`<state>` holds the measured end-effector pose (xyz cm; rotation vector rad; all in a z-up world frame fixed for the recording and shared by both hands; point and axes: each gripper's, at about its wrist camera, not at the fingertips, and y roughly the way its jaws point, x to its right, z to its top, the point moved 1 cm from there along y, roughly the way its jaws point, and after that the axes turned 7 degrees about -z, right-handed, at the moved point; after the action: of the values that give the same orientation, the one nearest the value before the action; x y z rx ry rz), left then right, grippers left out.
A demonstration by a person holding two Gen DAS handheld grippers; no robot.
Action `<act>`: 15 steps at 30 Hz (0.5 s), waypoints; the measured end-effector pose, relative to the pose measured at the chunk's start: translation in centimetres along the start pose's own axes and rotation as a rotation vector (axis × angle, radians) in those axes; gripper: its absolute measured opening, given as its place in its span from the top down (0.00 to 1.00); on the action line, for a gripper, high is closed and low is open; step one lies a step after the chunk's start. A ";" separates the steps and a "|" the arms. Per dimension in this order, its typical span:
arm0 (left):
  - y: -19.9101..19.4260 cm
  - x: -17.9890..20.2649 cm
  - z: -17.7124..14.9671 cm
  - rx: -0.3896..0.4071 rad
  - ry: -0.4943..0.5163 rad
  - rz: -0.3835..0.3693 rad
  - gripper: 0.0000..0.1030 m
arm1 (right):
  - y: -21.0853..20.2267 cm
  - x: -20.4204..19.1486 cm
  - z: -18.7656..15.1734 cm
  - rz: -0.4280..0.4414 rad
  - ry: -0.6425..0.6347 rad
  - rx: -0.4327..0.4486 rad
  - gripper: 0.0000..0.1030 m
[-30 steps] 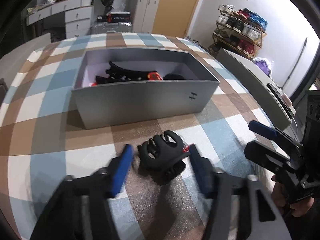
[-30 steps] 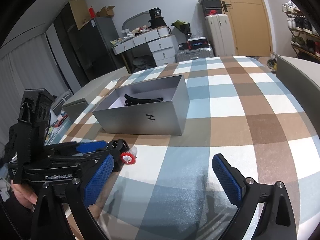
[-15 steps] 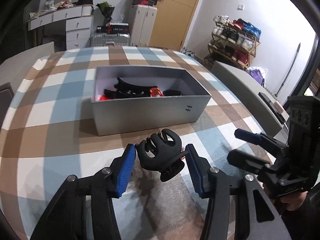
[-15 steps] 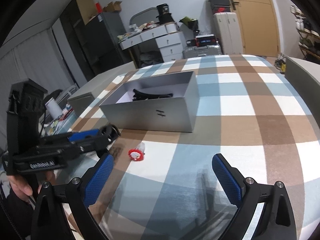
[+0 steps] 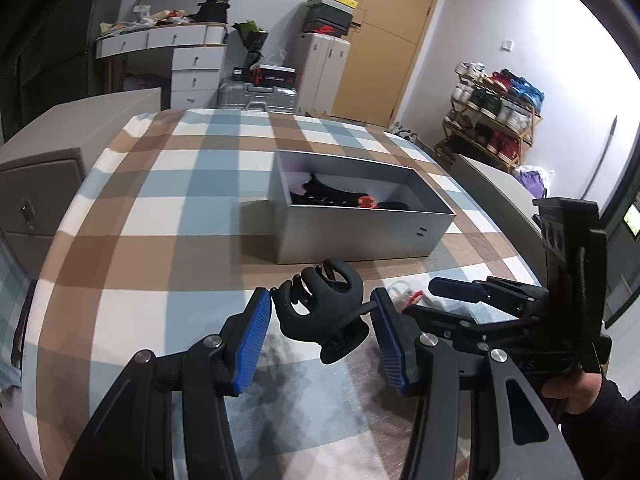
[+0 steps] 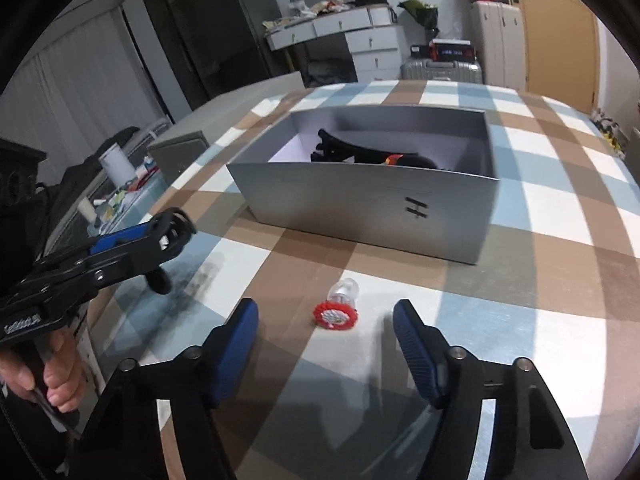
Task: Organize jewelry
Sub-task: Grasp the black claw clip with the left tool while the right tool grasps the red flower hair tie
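Black claw clip [image 5: 320, 312]: matte, teeth up, clamped between blue pads of left tool [image 5: 322, 326], lifted off bench. Small red ring [image 6: 335, 314] w/ clear plastic part lies on bench near grey box [image 6: 360, 208], between closing pads of right tool [image 6: 325, 322], not touched. Box open-top, holds black clips [image 6: 348, 152] + a red piece.

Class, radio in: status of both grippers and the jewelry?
Left gripper shut on black claw clip, lifted. Right gripper closing around red ornament, untouched. Box path unobstructed.
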<state>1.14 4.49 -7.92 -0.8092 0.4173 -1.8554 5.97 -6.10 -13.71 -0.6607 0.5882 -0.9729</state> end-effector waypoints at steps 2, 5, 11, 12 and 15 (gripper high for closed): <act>-0.2 -0.5 -0.2 0.005 -0.019 0.027 0.56 | 0.2 -0.2 0.1 -0.017 -0.002 -0.005 0.38; -0.3 -1.2 -0.5 0.001 -0.041 0.033 0.56 | 0.4 -0.5 0.2 -0.035 -0.013 -0.013 0.53; -1.0 -1.8 -0.7 0.010 -0.050 0.025 0.56 | 1.0 -1.6 0.2 -0.082 -0.066 -0.036 0.79; -1.1 -1.9 -0.7 0.015 -0.051 0.027 0.56 | 1.1 -1.8 0.2 -0.099 -0.074 -0.034 0.79; -1.4 -2.4 -0.6 0.020 -0.062 0.023 0.56 | 1.0 -2.2 0.1 -0.104 -0.092 -0.025 0.82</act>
<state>0.41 7.16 -8.30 -0.8428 0.3664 -1.8052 5.60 -3.71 -14.04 -0.7603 0.4897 -1.0278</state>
